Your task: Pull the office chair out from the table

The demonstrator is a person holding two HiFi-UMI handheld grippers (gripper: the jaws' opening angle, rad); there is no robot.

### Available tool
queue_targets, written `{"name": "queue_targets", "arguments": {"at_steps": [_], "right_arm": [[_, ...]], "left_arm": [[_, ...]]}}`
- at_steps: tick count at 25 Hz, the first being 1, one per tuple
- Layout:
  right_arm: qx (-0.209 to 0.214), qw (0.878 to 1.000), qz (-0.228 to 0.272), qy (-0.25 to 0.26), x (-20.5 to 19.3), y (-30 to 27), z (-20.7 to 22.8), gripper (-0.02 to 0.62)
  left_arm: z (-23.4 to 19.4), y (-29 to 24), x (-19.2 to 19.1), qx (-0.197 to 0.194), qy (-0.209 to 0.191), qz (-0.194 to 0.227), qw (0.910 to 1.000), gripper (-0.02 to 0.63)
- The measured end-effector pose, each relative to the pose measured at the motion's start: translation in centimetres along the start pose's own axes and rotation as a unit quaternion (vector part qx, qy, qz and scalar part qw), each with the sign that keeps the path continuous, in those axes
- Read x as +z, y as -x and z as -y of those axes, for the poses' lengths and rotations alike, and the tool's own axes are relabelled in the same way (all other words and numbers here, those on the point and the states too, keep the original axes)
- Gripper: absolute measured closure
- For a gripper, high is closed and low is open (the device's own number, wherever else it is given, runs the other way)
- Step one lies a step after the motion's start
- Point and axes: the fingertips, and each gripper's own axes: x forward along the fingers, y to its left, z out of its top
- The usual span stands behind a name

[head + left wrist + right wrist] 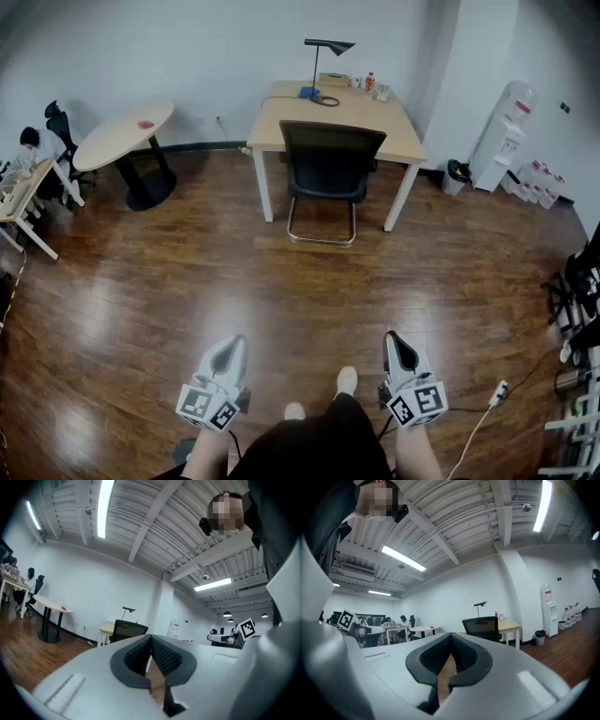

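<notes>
A black office chair (330,167) with a chrome sled base is tucked under a light wooden table (335,118) across the room, its backrest facing me. The chair (127,630) also shows far off in the left gripper view, and the chair (483,626) likewise in the right gripper view. My left gripper (232,345) and right gripper (395,341) are held low near my body, level, pointing toward the chair. Both are shut with nothing between the pads, far short of the chair.
A black desk lamp (323,58) and small bottles stand on the table. An oval table (125,134) is at the left, a water dispenser (502,134) at the right, a person seated at a desk (21,192) far left. Bare wooden floor (309,281) lies between me and the chair.
</notes>
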Motion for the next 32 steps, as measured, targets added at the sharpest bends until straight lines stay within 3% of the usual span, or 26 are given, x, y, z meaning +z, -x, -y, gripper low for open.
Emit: {"name": "queue_targets", "arguments": {"at_steps": [5,15,20,25,32], "right_arm": [[-0.020,0.999,0.023,-0.018,0.4,-3.1,1.8,0.581],[-0.003,0.998,0.055,-0.023,2.6,-10.3,6.7,0.581],[-0.006,0.998,0.062,-0.013,3.6,-12.5,10.3,0.581],[-0.010,0.998,0.062,-0.022,4.0,-13.7,14.5,0.581],[-0.007,0.998,0.070,-0.010,5.7,-14.6,19.3,0.581]], "left_arm": [[-2.1,-1.5,0.4,0.017,-0.004,0.006,0.9998,0.603],[-3.4,-8.6,3.2,0.034,-0.039,0.032,0.9982,0.603],[-3.0,-13.1,3.3,0.030,-0.038,0.026,0.9985,0.603],[-2.5,-17.7,3.6,0.035,-0.065,0.021,0.9971,0.603],[-1.1,-23.0,3.5,0.040,-0.061,0.024,0.9971,0.603]]}}
